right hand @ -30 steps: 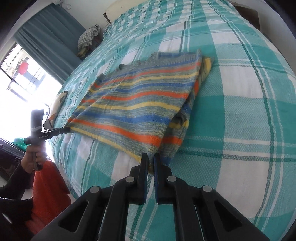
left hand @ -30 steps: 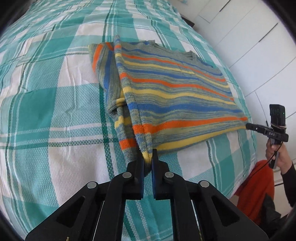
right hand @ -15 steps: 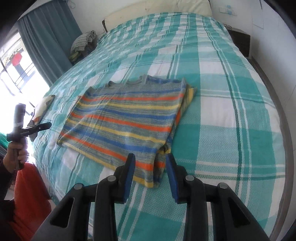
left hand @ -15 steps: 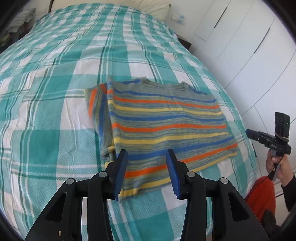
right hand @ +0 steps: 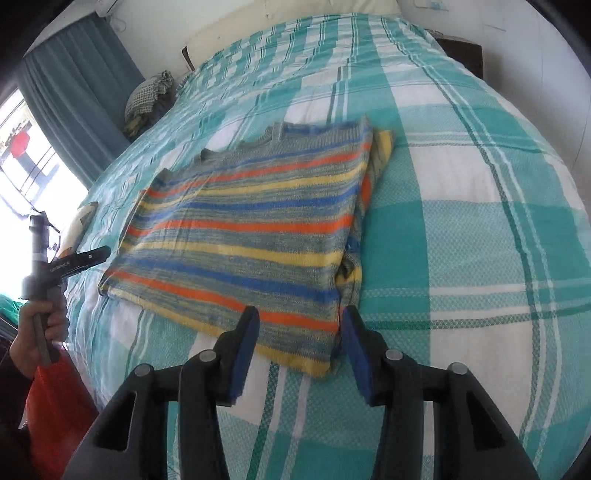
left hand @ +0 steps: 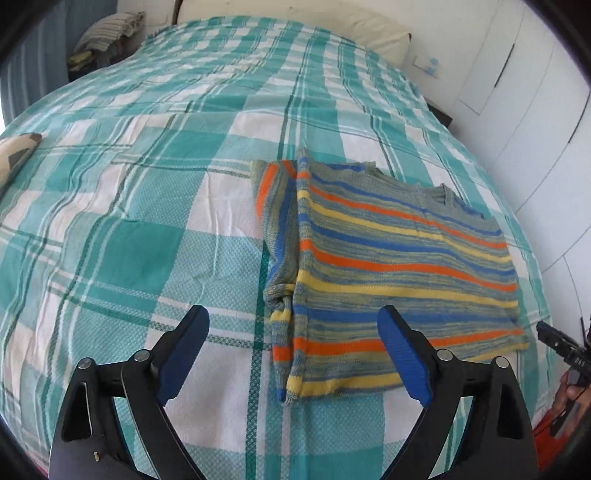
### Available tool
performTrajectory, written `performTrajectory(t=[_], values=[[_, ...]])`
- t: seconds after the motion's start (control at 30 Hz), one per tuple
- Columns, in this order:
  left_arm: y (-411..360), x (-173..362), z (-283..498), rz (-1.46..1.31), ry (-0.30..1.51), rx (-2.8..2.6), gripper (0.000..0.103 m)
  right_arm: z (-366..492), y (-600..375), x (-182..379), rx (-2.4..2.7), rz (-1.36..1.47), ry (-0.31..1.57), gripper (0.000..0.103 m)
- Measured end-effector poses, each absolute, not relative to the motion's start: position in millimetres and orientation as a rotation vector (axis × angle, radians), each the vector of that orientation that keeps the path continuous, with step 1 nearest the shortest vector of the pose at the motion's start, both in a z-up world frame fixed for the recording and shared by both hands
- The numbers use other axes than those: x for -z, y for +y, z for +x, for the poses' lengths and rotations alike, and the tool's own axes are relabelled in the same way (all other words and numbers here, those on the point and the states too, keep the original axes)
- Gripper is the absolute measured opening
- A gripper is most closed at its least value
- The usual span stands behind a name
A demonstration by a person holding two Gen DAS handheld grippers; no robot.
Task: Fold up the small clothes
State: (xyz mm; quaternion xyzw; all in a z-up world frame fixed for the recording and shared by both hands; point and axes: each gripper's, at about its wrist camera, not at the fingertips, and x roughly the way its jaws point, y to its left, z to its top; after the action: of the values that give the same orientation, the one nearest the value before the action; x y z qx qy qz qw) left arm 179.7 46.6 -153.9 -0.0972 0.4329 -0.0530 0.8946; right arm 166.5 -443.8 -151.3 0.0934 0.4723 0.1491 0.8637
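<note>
A striped knit sweater [left hand: 399, 266] in orange, yellow, blue and grey lies flat on the teal plaid bedspread [left hand: 147, 229], with one sleeve folded under along its left side. My left gripper [left hand: 295, 354] is open and empty, held above the sweater's near left corner. In the right wrist view the same sweater [right hand: 251, 229] lies flat, and my right gripper [right hand: 299, 350] is open and empty over its near right corner. Neither gripper touches the cloth.
A pile of clothes [left hand: 107, 33] sits at the far left of the bed, and a pillow [left hand: 354, 29] lies at its head. White wardrobe doors [left hand: 535, 110] stand to the right. A curtain and window [right hand: 55, 110] are on the left.
Both grippers were shut on the sweater's near hem one second ago. They have let go, opened wide and risen back from it. The sweater now lies flat.
</note>
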Motion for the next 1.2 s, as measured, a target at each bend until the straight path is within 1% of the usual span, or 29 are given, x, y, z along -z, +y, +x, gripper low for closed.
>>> performTrajectory(t=[0.03, 0.07, 0.17, 0.3, 0.4, 0.47, 0.67, 0.73, 1.2], values=[[49.8, 152.6, 168.2, -0.195, 0.872, 0.097, 0.096, 155.8, -449.2, 146.4, -0.276, 0.189, 0.946, 0.068], [53.6, 155.3, 159.8, -0.188, 0.867, 0.073, 0.096, 146.3, -455.6, 143.9, -0.233, 0.185, 0.912, 0.069], [66.6, 178.2, 145.2, -0.191, 0.874, -0.006, 0.096, 126.5, -476.5, 149.0, -0.088, 0.201, 0.873, 0.069], [76.5, 222.4, 147.0, -0.133, 0.966, -0.079, 0.097, 114.3, -497.2, 175.3, 0.069, 0.200, 0.917, 0.069], [70.7, 224.6, 147.2, -0.098, 0.941, -0.084, 0.102, 109.2, -498.7, 188.8, 0.078, 0.195, 0.920, 0.071], [68.0, 227.1, 144.7, -0.078, 0.930, -0.089, 0.102, 108.0, -496.0, 191.6, 0.074, 0.180, 0.913, 0.079], [67.9, 228.2, 143.2, -0.077, 0.919, -0.091, 0.102, 107.1, -481.7, 200.4, 0.079, 0.100, 0.891, 0.092], [67.0, 228.9, 143.0, -0.070, 0.914, -0.094, 0.103, 106.8, -478.5, 202.0, 0.078, 0.080, 0.888, 0.094], [63.5, 230.0, 141.9, -0.054, 0.908, -0.102, 0.102, 105.8, -475.1, 205.1, 0.064, 0.058, 0.877, 0.100]])
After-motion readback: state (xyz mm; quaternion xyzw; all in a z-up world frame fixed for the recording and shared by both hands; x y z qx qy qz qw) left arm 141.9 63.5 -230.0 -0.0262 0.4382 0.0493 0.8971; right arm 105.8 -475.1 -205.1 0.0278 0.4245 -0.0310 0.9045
